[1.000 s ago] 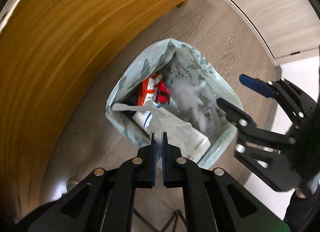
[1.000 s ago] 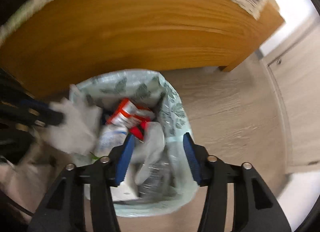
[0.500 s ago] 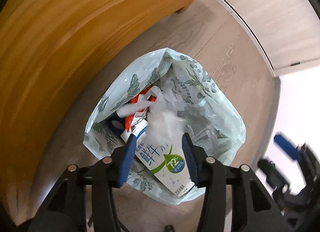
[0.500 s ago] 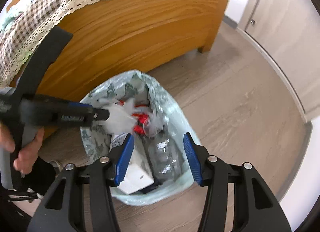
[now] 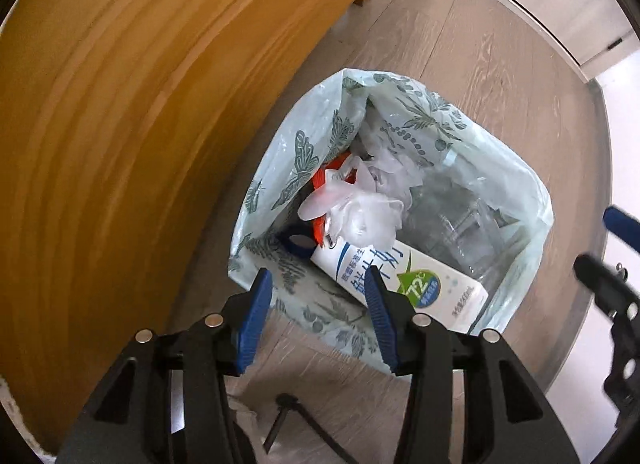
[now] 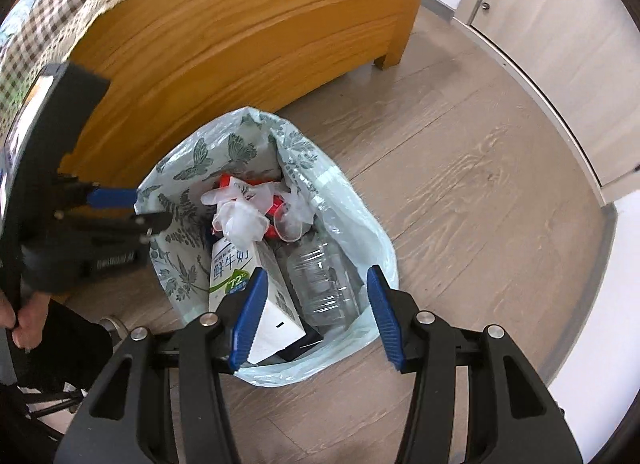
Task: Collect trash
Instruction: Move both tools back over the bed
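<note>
Bed: honey-coloured wooden bed frame [image 6: 248,35] with a brown-and-white checked, lace-edged cover [image 6: 60,3] on top, standing beside the bag
Floor: pale grey wood-grain plank floor [image 6: 460,167], the bag resting on it
Cupboard: light wood-look cupboard door [image 6: 560,23] with a small round knob, well apart from the bag
Bag: pale green thin plastic trash bag [image 5: 532,223] printed with dark butterflies and leaves, mouth open, just beside the bed frame
Carton: white milk carton [image 6: 256,288] with blue and green print, lying inside the bag against its near wall
Bottle: clear crushed plastic bottle [image 6: 324,276], inside the bag beside the carton
Wrap: crumpled clear plastic film [image 5: 360,211] on top of the trash, over a red-orange packet [image 5: 318,183]
Left gripper [image 5: 318,318]: blue-padded fingers have just been opening, now spread apart above the bag's near rim, nothing between them
Right gripper [image 6: 316,318]: fingers released, spread above the bag, holding nothing
</note>
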Action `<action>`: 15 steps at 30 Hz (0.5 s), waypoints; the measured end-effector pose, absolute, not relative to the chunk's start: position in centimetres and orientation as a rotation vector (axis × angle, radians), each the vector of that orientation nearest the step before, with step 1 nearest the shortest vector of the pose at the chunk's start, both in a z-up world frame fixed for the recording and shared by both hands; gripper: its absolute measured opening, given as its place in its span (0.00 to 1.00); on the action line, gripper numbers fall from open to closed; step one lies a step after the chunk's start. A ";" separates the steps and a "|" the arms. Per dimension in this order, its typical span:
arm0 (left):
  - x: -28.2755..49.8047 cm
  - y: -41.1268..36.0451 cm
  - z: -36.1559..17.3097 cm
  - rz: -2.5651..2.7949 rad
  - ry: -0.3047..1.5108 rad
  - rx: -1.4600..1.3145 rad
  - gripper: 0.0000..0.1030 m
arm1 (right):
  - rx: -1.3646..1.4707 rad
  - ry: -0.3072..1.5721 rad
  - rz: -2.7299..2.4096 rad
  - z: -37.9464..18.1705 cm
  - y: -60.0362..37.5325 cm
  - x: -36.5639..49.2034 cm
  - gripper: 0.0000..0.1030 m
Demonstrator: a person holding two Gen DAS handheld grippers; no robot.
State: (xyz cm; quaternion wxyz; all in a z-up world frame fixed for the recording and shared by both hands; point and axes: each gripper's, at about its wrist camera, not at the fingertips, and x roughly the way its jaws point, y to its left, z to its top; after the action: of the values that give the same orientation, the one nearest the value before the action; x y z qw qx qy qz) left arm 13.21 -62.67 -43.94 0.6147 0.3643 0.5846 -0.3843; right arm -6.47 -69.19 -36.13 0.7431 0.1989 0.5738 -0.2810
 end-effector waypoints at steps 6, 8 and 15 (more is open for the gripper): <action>14.2 -61.3 -39.7 -0.820 1.304 0.822 0.44 | 0.414 1.237 -0.694 -32.3 -69.9 -6.6 0.50; 15.4 -60.5 -36.6 -0.837 1.306 0.702 0.44 | 0.408 1.214 -0.718 -30.6 -70.0 -6.3 0.50; 16.8 -56.7 -26.1 -0.898 1.104 0.446 0.53 | 0.263 1.052 -0.736 -21.7 -68.5 -1.5 0.60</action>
State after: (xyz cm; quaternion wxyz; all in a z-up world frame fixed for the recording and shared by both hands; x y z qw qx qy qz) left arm 16.77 -56.72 -26.13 0.7344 0.2028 0.5024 -0.4087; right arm -1.50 -68.48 -21.70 0.7928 0.1224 0.4892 -0.3422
